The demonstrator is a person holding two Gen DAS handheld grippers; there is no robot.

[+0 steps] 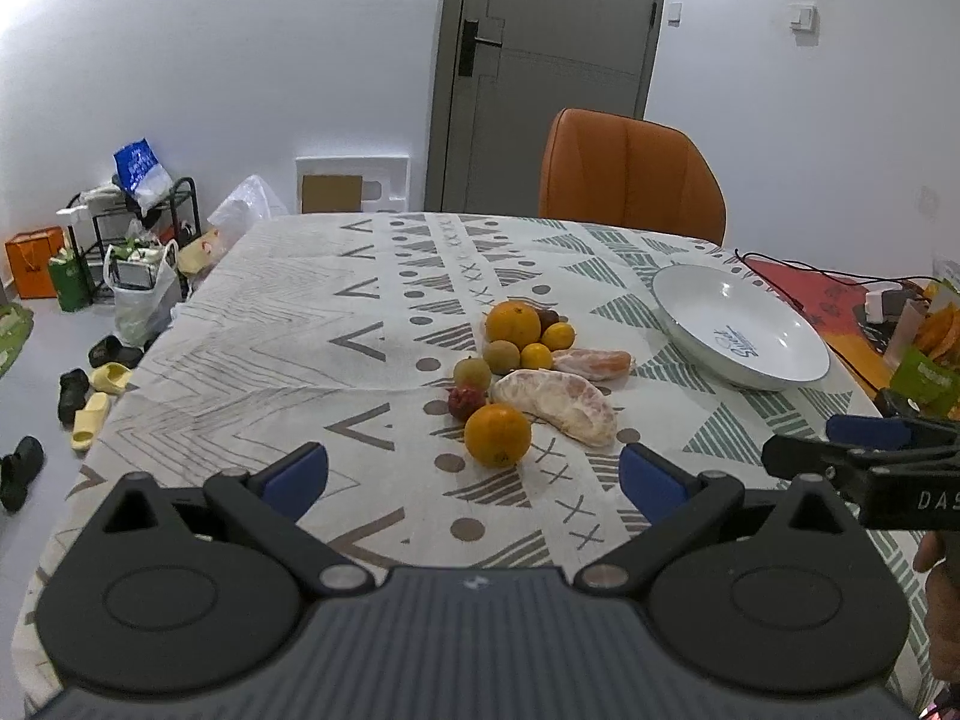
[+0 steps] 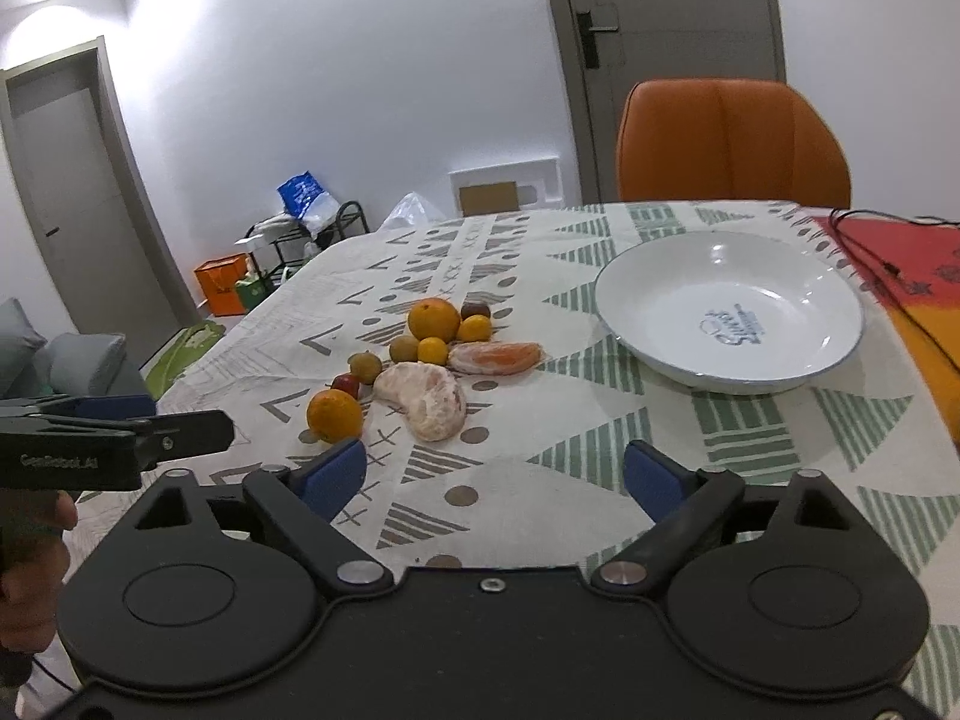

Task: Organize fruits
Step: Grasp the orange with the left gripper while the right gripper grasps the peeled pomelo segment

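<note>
Patterned tablecloth (image 1: 288,324), peeled pomelo wedge (image 1: 555,399) lying crosswise

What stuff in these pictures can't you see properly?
- Dark small fruit, left wrist view: mostly hidden behind the far orange.
- Writing in the white bowl, both views: too small to read.
- Packets at the table's right edge, left wrist view: cut off by the frame.
</note>
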